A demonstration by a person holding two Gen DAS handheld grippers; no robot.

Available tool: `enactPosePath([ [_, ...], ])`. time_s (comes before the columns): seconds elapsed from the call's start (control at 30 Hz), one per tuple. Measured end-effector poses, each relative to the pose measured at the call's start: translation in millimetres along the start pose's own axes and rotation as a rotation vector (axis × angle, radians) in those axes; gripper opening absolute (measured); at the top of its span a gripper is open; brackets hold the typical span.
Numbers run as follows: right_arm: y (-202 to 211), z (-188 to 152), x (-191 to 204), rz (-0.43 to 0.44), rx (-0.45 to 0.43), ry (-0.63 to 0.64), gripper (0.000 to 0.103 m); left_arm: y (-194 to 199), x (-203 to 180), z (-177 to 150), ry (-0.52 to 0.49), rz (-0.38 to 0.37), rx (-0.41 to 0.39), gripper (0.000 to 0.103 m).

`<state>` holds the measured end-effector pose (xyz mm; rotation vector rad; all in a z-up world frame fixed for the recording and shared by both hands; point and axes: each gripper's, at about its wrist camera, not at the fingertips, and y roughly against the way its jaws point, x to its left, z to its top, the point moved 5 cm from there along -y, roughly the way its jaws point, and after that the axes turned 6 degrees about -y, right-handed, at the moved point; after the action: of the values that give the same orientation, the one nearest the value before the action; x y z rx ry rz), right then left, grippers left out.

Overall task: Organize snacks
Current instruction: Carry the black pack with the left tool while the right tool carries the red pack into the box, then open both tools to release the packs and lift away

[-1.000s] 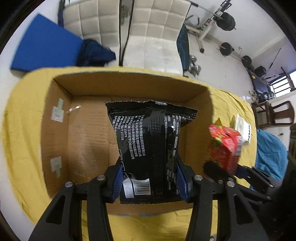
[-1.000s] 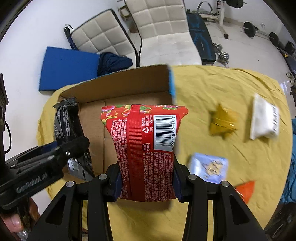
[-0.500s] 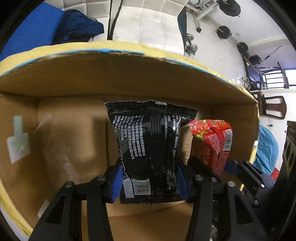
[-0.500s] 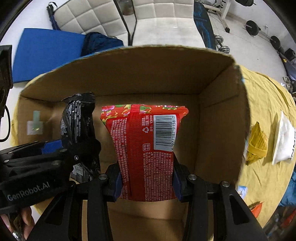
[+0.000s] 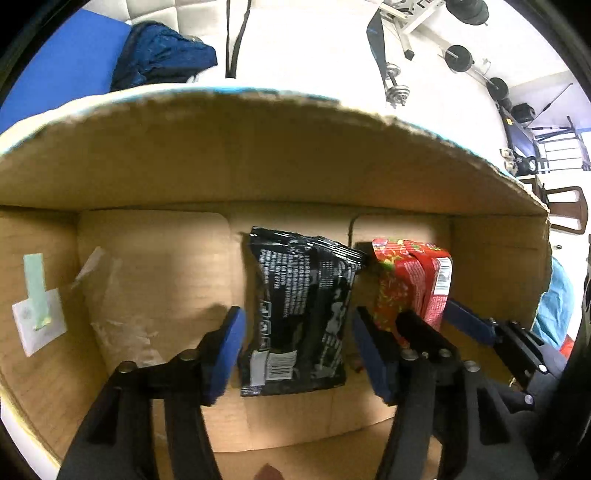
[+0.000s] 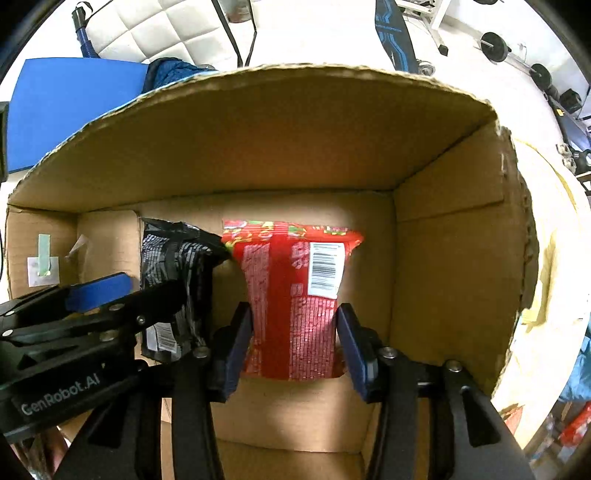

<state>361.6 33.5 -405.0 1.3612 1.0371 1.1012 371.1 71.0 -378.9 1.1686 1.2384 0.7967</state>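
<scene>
A glossy, crinkled black snack packet (image 5: 301,317) and a red foil packet (image 6: 295,299) lie side by side on the floor of the corrugated cardboard box (image 6: 258,147), near its far wall, each between the spread blue-padded jaws of the left gripper (image 5: 297,350) and right gripper (image 6: 293,343).

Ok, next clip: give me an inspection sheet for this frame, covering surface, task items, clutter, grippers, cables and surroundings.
Surface: yellow cloth showing beside the cardboard box.
Task items: black snack bag and red snack bag lying side by side on the box floor.
Clutter: taped labels on the box's left wall; more packets outside, blurred.
Grippers: left gripper open, fingers either side of the black bag; right gripper open around the red bag.
Cables: nothing seen.
Surroundings: white padded chairs, blue mat, weights.
</scene>
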Motion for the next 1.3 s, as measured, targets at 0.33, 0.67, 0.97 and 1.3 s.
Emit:
enactPosePath([
  [0.33, 25.0, -17.7, -6.1, -0.001, -0.024, -0.009, 0.077, 22.4, 5.2, -20.4, -0.014, 0.093, -0.092, 0.1],
  [0.67, 60.3, -46.5, -16.5, 0.009, -0.089, -0.006, 0.103, 56.5, 12.4, -49.6, -0.024, 0.18, -0.264, 0.103],
  [0.97, 113.1, -88.4, -28.9, 0.001, -0.19, -0.002, 0.103, 93.2, 2.1, -77.6, -0.039, 0.231, -0.354, 0.103],
  [1.3, 181.0, -149.7, -33.8, 0.049, -0.305, 0.011, 0.103, 141.6, -19.1, -136.8, -0.046, 0.259, -0.457, 0.103],
])
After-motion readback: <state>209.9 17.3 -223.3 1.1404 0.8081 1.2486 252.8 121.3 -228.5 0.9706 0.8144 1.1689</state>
